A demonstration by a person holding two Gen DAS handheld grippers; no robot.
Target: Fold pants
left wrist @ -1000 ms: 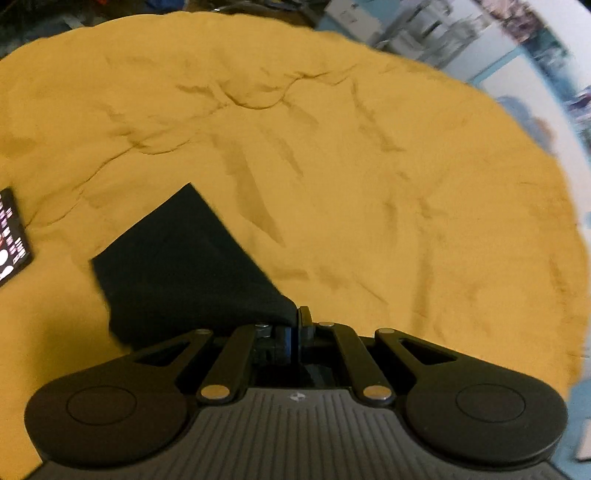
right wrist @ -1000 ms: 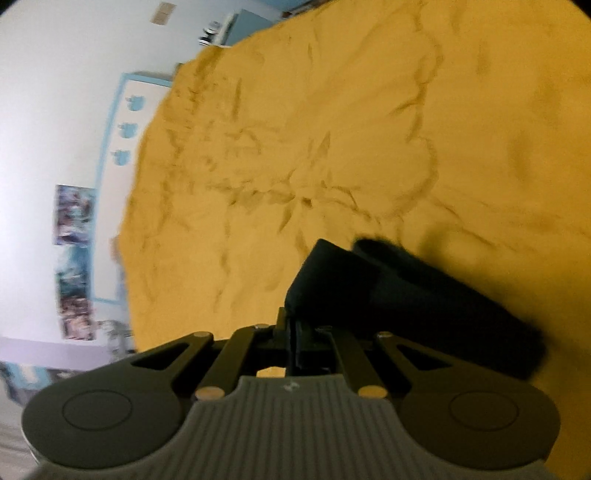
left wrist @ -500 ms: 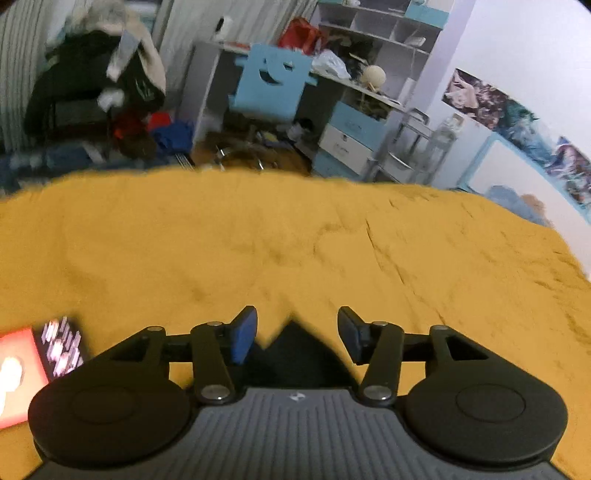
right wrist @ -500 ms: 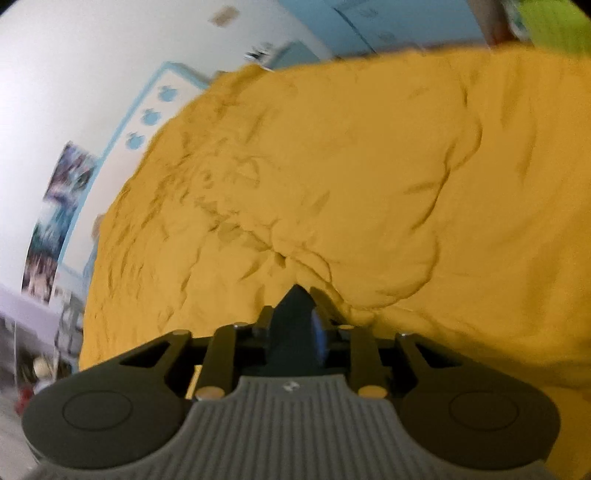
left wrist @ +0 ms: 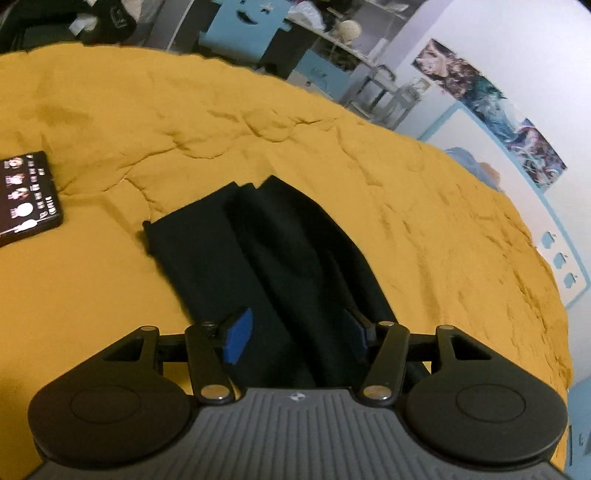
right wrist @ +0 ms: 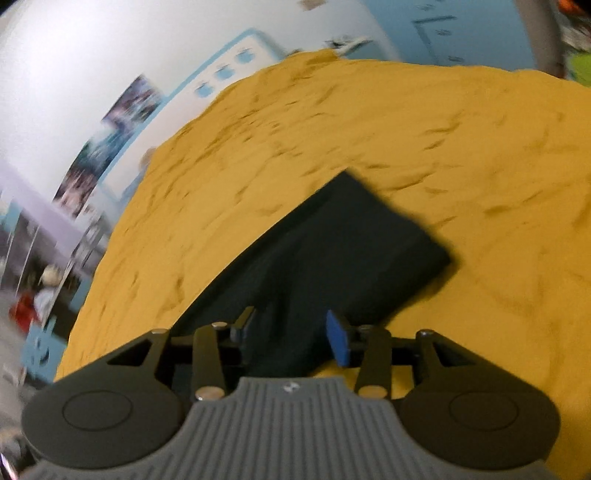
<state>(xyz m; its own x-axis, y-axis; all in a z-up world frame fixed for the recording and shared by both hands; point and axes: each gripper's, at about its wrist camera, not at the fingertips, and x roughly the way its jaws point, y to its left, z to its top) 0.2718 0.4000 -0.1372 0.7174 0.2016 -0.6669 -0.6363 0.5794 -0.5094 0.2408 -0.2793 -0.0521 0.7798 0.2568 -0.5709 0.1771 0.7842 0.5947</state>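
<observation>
The dark pants lie folded into a long narrow stack on the yellow bedspread. My left gripper is open, its blue pads apart over the near end of the pants, holding nothing. In the right wrist view the pants stretch away to a squared far end. My right gripper is open above their near end, blue pad showing, holding nothing.
A black phone with a lit screen lies on the bedspread to the left of the pants. A desk and blue chair stand beyond the bed. A wall with posters runs along the bed's right side.
Both grippers were shut on the pants a second ago. Both have opened and let go, and the pants now lie flat on the bed. Both grippers have drawn back.
</observation>
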